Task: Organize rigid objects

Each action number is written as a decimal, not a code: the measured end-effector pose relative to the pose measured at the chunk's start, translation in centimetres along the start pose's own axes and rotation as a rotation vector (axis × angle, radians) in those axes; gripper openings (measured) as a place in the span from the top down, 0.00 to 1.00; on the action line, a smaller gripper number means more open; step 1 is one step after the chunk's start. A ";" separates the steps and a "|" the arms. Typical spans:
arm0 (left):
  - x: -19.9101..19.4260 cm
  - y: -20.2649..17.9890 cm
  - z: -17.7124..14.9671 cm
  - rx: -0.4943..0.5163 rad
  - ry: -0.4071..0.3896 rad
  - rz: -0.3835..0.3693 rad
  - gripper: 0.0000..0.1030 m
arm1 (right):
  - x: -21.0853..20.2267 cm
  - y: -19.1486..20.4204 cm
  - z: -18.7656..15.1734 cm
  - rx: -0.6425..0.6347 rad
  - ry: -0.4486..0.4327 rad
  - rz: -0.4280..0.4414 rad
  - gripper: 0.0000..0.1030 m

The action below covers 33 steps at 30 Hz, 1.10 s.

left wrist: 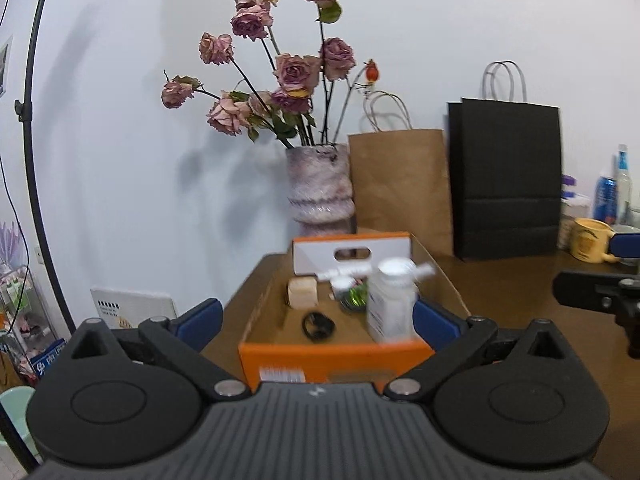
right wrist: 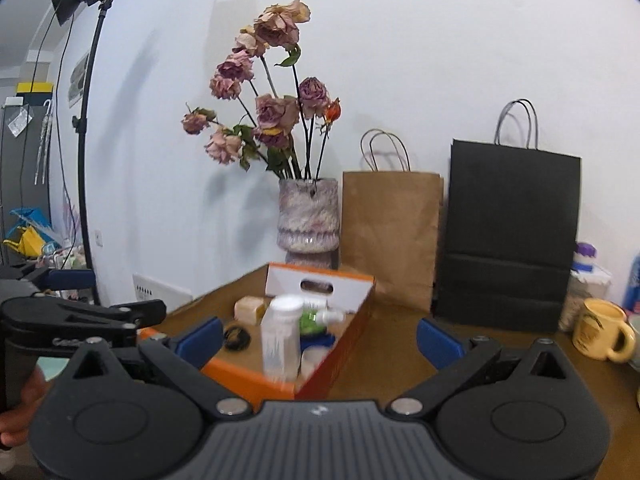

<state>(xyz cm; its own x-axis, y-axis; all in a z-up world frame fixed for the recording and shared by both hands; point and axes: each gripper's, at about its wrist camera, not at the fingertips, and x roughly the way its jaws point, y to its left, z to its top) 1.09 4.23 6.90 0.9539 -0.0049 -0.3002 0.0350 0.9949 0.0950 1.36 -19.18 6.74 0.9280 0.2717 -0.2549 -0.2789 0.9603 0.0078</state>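
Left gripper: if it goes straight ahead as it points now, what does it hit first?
Probably the orange box: its near wall lies between the open left gripper fingers. Above that wall, the white bottle comes next. Depth is uncertain.

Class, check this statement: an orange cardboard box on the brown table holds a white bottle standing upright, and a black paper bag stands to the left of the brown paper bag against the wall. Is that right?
One detail is wrong. The black paper bag stands to the right of the brown paper bag, not the left, as the right wrist view shows. The rest holds: the orange cardboard box on the brown table holds an upright white bottle.
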 end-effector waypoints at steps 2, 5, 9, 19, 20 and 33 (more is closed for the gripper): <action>-1.5 -0.4 -0.7 -0.001 0.011 -0.007 0.00 | -1.6 0.2 -0.7 0.012 0.020 -0.007 0.00; -3.1 -0.8 -1.5 -0.007 0.026 -0.017 0.00 | -3.4 0.2 -1.8 0.030 0.038 -0.015 0.00; -4.7 -1.1 -2.1 -0.015 0.031 -0.030 0.00 | -5.2 0.3 -2.8 0.047 0.055 -0.022 0.00; -6.6 -1.7 -2.6 -0.017 0.023 -0.038 0.00 | -7.4 0.1 -3.4 0.063 0.054 -0.029 0.00; -6.6 -1.7 -2.6 -0.017 0.023 -0.038 0.00 | -7.5 0.1 -3.4 0.063 0.053 -0.029 0.00; -7.0 -1.3 -2.9 -0.031 0.041 -0.034 0.00 | -7.9 0.2 -3.8 0.064 0.063 -0.029 0.00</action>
<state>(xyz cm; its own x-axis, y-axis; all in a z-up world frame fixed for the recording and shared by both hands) -6.45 3.21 6.14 0.9391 -0.0354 -0.3418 0.0575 0.9968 0.0548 -7.00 -21.37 5.09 0.9176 0.2406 -0.3163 -0.2335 0.9704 0.0610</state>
